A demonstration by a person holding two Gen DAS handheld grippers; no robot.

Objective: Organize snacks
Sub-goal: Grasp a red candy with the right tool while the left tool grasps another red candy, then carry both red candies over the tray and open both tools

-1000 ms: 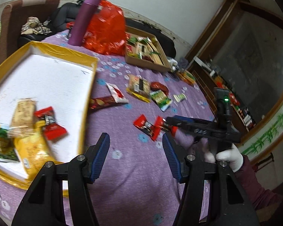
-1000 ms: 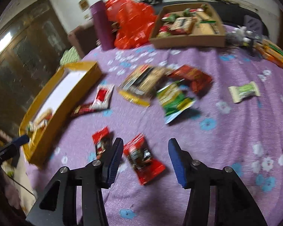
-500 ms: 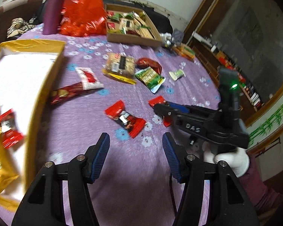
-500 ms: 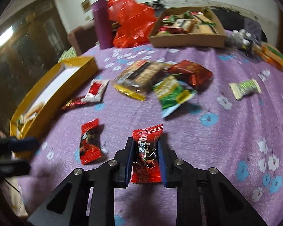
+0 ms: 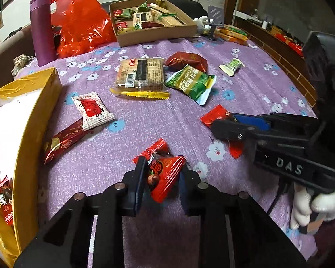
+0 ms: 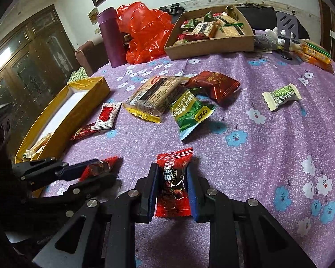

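Now both tongs are clamped on small red candy packets near the front edge of the surface [image 6: 268, 134], which wears a purple flowered cloth. The left tongs [image 5: 160, 176] have just been closing, and their narrow jaws now pinch a crumpled red packet [image 5: 165, 174] between the pads. The right tongs [image 6: 172, 185] grip a second red packet [image 6: 173, 183] lengthwise, its ends sticking out past the fingers; in the left wrist view a white-gloved hand [image 5: 312, 205] holds that tool.

Loose snacks lie across the middle of the surface: a brown biscuit pack [image 5: 140, 73], a green bag [image 5: 189, 82], a dark red pouch [image 5: 187, 60], a small pale green sweet [image 5: 232, 65], a white-and-red sachet [image 5: 91, 110] resting on a long dark red bar [image 5: 64, 140]. Along the left edge stands a yellow box [image 5: 31, 129] with a few packets inside. At the far edge sit a cardboard tray [image 5: 158, 31] of snacks, a red plastic bag [image 5: 80, 26] and a purple flask [image 5: 42, 26].
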